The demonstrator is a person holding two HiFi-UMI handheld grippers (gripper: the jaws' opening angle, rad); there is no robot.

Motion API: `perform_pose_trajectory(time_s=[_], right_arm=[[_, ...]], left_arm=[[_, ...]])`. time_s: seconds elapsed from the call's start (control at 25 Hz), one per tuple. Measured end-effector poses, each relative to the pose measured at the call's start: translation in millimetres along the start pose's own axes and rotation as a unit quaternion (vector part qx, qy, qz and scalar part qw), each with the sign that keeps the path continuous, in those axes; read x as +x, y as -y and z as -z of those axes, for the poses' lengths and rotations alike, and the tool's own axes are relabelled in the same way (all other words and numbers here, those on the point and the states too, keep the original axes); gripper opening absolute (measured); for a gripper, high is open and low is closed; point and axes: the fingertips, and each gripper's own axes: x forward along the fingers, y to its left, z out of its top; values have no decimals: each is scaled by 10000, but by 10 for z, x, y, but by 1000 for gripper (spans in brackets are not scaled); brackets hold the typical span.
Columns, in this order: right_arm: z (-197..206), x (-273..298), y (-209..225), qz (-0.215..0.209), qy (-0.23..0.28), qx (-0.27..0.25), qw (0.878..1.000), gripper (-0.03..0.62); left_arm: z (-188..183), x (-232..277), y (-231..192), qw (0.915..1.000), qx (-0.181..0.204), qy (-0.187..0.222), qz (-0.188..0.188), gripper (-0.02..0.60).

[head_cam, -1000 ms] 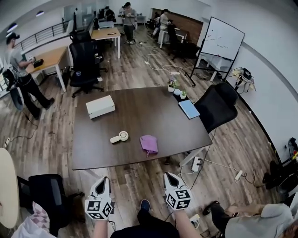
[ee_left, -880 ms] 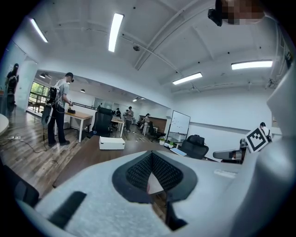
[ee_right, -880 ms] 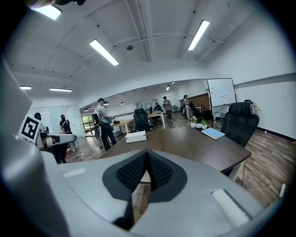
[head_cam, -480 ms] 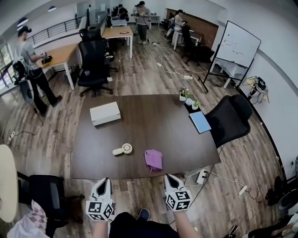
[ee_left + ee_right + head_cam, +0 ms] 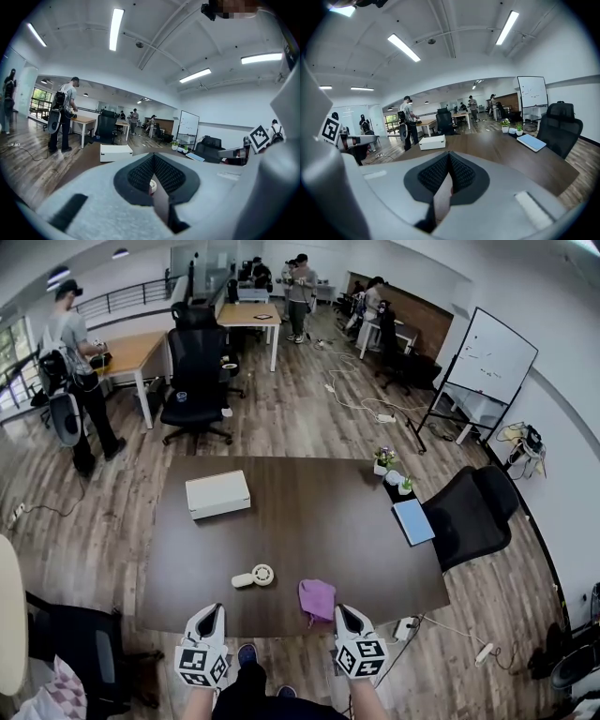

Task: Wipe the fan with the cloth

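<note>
A small cream hand fan (image 5: 255,576) lies near the front edge of the dark brown table (image 5: 309,512). To its right is a crumpled purple cloth (image 5: 317,598). My left gripper (image 5: 212,612) is at the table's front edge, just short of the fan and a little left of it. It is shut and holds nothing. My right gripper (image 5: 345,613) is at the same edge, close to the cloth's right side, also shut and holding nothing. In the left gripper view, the left gripper (image 5: 153,157) has its jaws together, and a sliver of the fan (image 5: 152,186) shows below their tips. The right gripper (image 5: 449,155) looks the same in its own view.
A white box (image 5: 217,493) sits at the table's far left. A blue notebook (image 5: 413,521) and small potted plants (image 5: 384,459) are on its right side, with a black office chair (image 5: 473,512) beside them. Another dark chair (image 5: 84,643) stands at my left, and people work at desks farther back.
Both grippers have moved forward side by side, from over the floor to the table's front edge. The table, fan and cloth now lie closer. The jaws stayed shut.
</note>
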Motion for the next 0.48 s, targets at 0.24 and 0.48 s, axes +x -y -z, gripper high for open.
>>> perform_pose_trajectory(time_s=[0.24, 0.48], right_arm=[[-266, 487, -29, 202, 141, 64, 9997, 11], [-397, 837, -18, 429, 210, 191, 9987, 11]], left_arm=[[-143, 408, -457, 9999, 64, -38, 114, -5], [-149, 775, -701, 9991, 111, -158, 386, -5]])
